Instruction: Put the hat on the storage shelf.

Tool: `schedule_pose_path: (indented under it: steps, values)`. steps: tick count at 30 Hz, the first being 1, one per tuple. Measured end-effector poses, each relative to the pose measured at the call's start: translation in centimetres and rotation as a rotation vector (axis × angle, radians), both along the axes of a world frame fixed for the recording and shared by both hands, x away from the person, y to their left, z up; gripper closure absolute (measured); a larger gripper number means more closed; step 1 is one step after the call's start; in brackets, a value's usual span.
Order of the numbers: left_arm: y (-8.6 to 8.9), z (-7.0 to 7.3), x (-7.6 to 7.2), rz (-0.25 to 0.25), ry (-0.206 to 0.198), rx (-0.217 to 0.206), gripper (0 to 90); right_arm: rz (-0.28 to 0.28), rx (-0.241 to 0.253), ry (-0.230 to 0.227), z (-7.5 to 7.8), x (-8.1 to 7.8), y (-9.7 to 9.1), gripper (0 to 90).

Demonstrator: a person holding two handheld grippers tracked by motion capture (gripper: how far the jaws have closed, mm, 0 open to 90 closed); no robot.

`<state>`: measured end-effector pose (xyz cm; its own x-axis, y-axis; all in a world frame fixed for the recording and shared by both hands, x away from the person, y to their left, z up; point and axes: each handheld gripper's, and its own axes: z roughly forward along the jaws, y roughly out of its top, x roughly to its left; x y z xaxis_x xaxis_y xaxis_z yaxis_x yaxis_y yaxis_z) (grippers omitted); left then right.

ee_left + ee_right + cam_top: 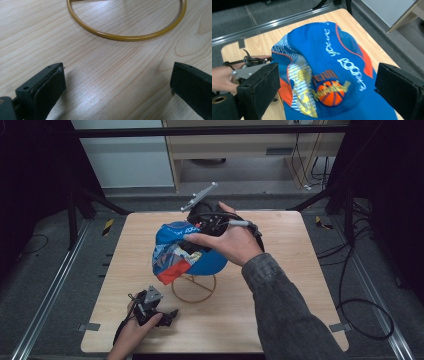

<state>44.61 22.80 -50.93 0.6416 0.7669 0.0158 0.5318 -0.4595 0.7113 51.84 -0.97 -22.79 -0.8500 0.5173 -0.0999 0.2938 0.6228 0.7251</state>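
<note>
Pale wood table (300,270) on grey floor (50,265); both grippers' jaws wide, empty.

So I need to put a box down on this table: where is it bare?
The table's right side beyond the sleeve, and the far left corner behind the cap, are bare. The middle is crowded: cap on its wire stand, left hand-held gripper near front.

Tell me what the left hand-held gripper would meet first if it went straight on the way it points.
Probably the bare wooden table, since the left hand-held gripper, jaws open, tilts down toward it. If it skimmed above the wood, the yellow ring base of the cap stand comes next. Depth is hard to judge.
</note>
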Motion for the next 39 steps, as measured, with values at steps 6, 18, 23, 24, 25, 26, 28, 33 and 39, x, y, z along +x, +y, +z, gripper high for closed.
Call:
schedule_pose_path:
  steps: [6, 18, 23, 24, 25, 26, 28, 33, 39]
  values:
    - [0.0, 0.0, 0.0, 0.002, -0.001, 0.002, 0.0, 0.025, 0.036, 0.015, 0.7, -0.1, -2.3, 5.4]
    - [-0.1, 0.0, -0.1, 0.01, -0.001, 0.003, 0.0, 0.003, 0.019, -0.015, 0.4, 0.0, -6.1, 6.7]
    - [-0.1, 0.0, -0.2, 0.009, -0.003, 0.002, 0.0, -0.049, 0.036, -0.036, -0.1, -1.3, -8.7, 6.0]
    - [-0.1, 0.0, -0.2, 0.007, -0.002, 0.004, 0.0, -0.055, 0.041, -0.04, -0.1, -1.5, -9.2, 6.0]
    - [-0.1, 0.0, -0.2, 0.007, -0.002, 0.004, 0.0, -0.055, 0.041, -0.04, -0.1, -1.5, -9.2, 6.0]
    - [-0.1, 0.0, -0.2, 0.006, -0.002, 0.004, 0.0, -0.07, 0.047, -0.048, -0.3, -1.9, -10.2, 5.7]
    - [0.0, 0.0, -0.2, 0.004, -0.004, 0.002, 0.0, -0.076, 0.05, -0.05, -0.4, -2.0, -10.7, 5.6]
    - [0.0, 0.0, -0.2, 0.003, -0.005, 0.002, 0.0, -0.107, 0.051, -0.074, -1.3, -1.9, -13.0, 6.0]
    - [0.0, 0.0, -0.3, 0.002, -0.005, 0.003, 0.0, -0.174, 0.061, -0.077, -3.0, -2.1, -14.8, 9.7]
